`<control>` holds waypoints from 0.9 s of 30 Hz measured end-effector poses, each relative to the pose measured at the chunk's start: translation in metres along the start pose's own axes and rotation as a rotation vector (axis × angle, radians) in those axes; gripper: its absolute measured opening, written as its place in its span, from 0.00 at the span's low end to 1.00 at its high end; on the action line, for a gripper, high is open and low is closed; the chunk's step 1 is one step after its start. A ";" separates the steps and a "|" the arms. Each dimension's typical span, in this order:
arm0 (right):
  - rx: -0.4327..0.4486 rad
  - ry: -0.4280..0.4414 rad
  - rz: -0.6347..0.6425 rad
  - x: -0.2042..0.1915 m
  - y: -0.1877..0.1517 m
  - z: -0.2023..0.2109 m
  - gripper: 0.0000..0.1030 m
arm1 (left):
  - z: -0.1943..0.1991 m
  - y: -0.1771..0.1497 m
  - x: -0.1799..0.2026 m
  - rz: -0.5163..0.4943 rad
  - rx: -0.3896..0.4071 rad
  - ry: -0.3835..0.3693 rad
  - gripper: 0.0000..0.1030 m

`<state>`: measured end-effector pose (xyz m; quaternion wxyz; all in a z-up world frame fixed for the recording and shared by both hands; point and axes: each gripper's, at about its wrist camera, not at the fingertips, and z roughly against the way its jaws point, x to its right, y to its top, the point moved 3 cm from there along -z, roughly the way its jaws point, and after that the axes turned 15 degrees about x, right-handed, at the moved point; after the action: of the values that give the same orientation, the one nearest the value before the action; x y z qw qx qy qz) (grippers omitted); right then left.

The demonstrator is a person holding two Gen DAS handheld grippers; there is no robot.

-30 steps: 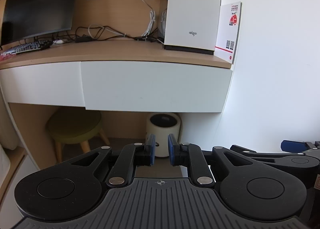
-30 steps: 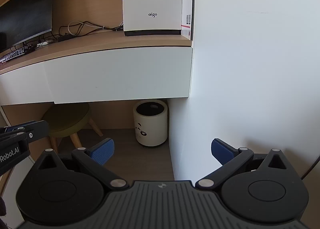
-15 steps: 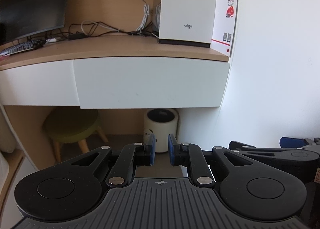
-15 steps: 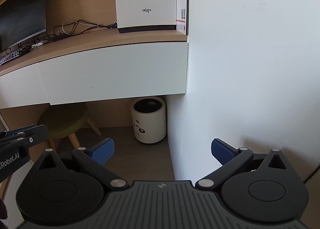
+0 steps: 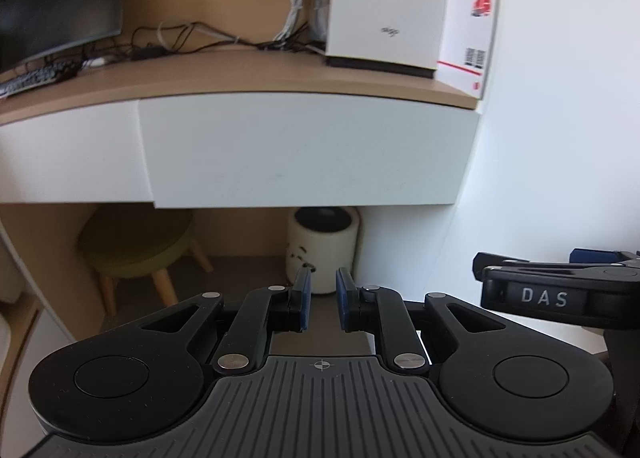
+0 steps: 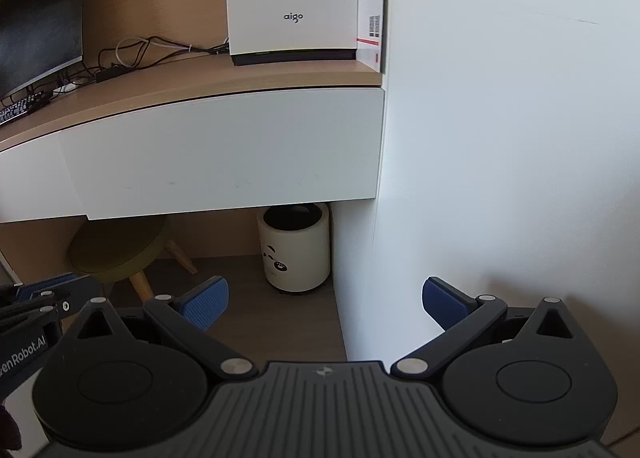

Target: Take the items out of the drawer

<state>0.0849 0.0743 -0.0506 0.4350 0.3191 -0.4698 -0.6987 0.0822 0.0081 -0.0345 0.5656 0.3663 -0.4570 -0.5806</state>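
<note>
Drawer (image 5: 308, 150) being faced, closed, ahead of both fingertips; left gripper (image 5: 322, 300) narrowly gapped, right gripper (image 6: 326, 302) spread wide, nothing being held.

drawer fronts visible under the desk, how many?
2. The wide right drawer front runs up to the white wall, above the bin. The left drawer front sits beside it, cut off by the frame edge, so more could lie further left.

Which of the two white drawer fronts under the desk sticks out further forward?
The wide drawer front on the right, below the white aigo box. Its left edge stands proud of the narrower left front, and it hangs slightly lower.
</note>
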 end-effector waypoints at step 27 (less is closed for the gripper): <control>-0.050 0.082 0.154 -0.134 0.024 -0.053 1.00 | -0.059 0.022 -0.172 0.172 -0.047 0.026 0.17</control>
<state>0.1939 0.1717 -0.0417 0.5140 0.2993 -0.4572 -0.6613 0.1606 0.1734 -0.0479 0.6276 0.3201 -0.4656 -0.5357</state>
